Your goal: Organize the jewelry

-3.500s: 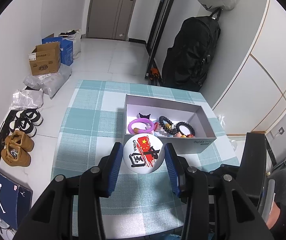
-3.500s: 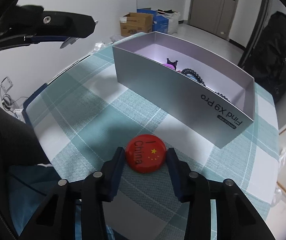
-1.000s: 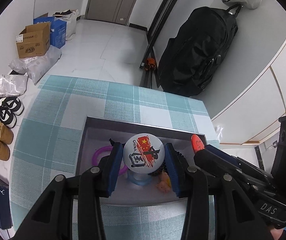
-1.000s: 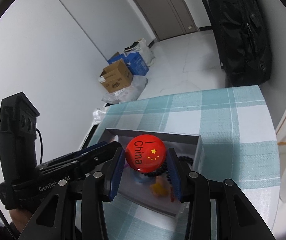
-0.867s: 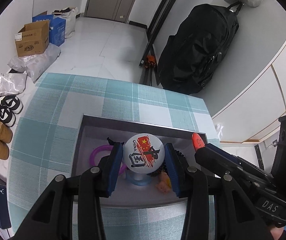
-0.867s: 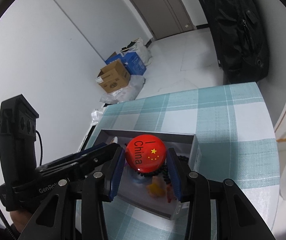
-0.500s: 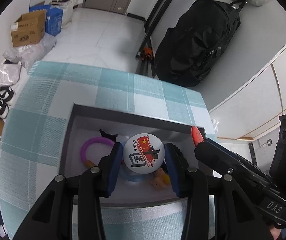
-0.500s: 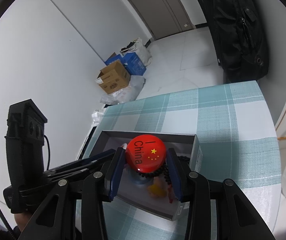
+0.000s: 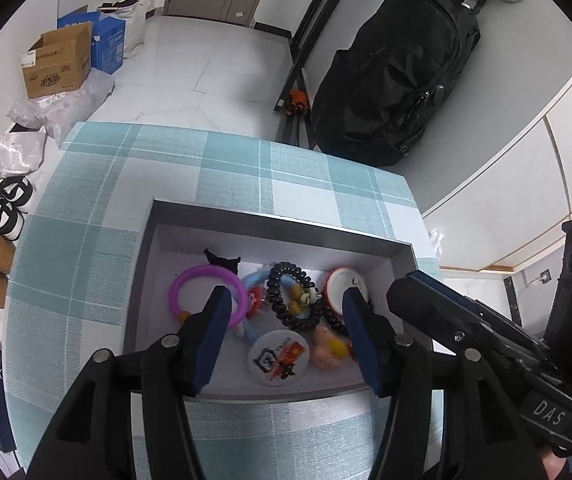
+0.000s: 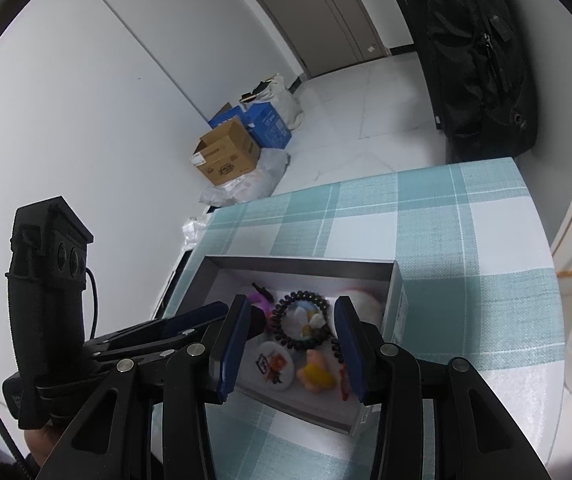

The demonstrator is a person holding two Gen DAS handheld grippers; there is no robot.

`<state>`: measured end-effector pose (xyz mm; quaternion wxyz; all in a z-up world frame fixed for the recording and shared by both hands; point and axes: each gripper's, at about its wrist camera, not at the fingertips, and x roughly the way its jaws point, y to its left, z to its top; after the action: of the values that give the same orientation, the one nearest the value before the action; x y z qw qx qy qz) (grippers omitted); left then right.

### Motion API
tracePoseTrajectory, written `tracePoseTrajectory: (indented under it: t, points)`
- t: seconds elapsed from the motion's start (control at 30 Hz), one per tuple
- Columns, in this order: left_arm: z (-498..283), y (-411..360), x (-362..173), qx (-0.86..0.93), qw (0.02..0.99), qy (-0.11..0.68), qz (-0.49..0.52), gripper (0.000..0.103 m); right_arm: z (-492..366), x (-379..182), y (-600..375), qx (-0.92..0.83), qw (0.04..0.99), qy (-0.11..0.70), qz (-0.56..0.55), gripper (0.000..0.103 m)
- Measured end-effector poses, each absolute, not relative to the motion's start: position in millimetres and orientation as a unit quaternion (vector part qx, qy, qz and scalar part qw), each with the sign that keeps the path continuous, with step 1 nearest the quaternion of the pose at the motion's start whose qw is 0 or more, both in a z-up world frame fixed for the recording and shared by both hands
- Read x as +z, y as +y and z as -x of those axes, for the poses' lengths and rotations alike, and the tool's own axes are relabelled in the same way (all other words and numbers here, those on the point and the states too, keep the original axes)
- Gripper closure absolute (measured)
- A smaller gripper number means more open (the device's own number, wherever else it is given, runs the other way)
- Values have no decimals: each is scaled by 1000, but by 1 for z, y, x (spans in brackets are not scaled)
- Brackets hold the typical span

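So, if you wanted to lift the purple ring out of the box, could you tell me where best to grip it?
I would take the purple ring at its far-left arc, coming straight down from above with the left tongs. It lies flat on the floor of the box, and that arc looks bare, while its right side sits against the black coil band and the other trinkets.

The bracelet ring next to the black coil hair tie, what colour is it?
Purple bracelet ring, clearest in the left wrist view.
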<state>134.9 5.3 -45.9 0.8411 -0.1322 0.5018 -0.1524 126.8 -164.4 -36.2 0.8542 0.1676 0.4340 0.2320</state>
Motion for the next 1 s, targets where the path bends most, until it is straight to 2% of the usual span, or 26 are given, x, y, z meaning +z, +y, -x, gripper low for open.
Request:
tracePoseTrajectory:
  t: [0.5, 0.67, 1.0]
  points:
    - [-128, 14, -37, -128, 859, 482, 118, 50, -120, -30, -164, 226, 868, 415, -154, 60]
    - [-123, 20, -25, -110, 877, 455, 107, 50, -115, -23, -166, 221, 879, 398, -142, 53]
    - [-105, 23, -14, -98, 898, 422, 80, 50, -98, -10, -167, 228, 898, 353, -132, 33]
